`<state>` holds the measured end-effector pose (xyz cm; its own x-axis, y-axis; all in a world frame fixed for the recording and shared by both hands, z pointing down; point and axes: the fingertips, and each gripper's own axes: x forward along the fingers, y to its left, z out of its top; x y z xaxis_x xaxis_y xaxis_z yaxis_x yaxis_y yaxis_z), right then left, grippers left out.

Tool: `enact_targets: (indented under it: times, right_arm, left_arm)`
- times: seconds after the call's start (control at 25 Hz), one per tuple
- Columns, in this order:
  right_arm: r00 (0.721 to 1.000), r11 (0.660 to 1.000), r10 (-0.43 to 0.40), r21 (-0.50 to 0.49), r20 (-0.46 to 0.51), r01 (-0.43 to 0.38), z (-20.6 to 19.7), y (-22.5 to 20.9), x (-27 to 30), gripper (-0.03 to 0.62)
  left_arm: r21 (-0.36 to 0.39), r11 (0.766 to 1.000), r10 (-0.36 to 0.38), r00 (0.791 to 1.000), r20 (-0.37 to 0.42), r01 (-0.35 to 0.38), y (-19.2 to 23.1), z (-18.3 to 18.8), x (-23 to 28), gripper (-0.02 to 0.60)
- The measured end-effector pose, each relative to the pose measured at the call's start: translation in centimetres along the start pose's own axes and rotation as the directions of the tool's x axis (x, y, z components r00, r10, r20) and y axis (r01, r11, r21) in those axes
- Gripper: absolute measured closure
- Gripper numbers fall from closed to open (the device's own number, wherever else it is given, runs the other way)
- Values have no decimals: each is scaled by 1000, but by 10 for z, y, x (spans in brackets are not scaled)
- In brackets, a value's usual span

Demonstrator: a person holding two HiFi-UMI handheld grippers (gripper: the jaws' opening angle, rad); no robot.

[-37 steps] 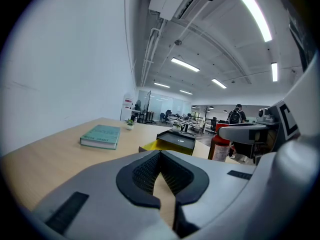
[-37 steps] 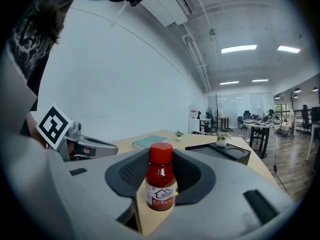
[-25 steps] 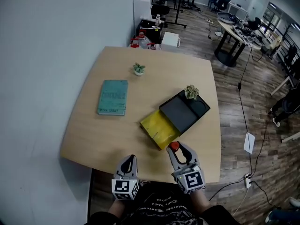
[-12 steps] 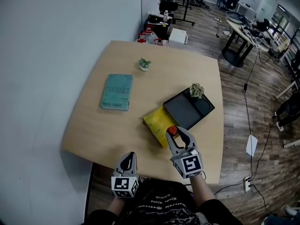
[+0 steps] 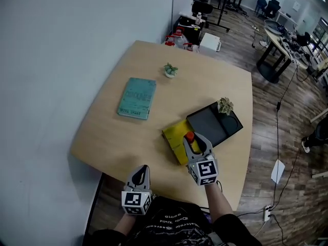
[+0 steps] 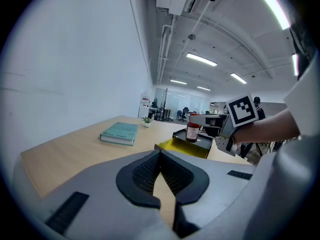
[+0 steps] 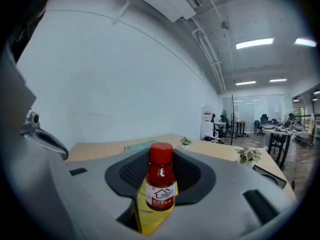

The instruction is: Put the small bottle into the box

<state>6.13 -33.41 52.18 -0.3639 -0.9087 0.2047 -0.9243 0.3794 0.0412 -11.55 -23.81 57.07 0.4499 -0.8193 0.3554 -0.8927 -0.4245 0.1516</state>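
Since a second ago the right gripper [image 5: 196, 140] has travelled from the table's near edge toward 12 o'clock. It now hangs over the near part of the yellow box [image 5: 174, 135], carrying the small bottle [image 5: 190, 136] with it. The left gripper [image 5: 139, 174] has kept its place at 7 o'clock of the box, at the table's near edge.

From the head view only the bottle's red cap shows. The jaws cover its body, and the gripper hides the box's near right corner. The right gripper view shows more: the ribbed black pads clamp the bottle upright by its sides. Its cap is rounded and glossy, and its contents are red behind a white label whose print is too small to read. The bottle's base is cut off below the jaws, with yellow beneath it. The left gripper's jaws stand closed tip to tip with nothing between them. Both forearms are cut off at the bottom edge of the head view.

The box is a shallow rectangular tray, matte yellow, with a dark flat lid [image 5: 215, 123] lying open at its 2 o'clock side. A small potted plant [image 5: 224, 105] stands at the lid's far corner. At 10 o'clock of the box lies a teal book [image 5: 137, 97], its title illegible. A second small plant [image 5: 170, 69] stands at 1 o'clock of the book. All of these rest on the pale wooden table [image 5: 102, 137].
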Motion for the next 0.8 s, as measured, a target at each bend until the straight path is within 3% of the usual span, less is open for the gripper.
enact_targets:
  times: [0.8]
  right_arm:
    - [994,998,45,48,-96,-40,-61,-17,66,451]
  left_arm:
    - [-20,999,32,996,-80,-34,-16,-20,1,577]
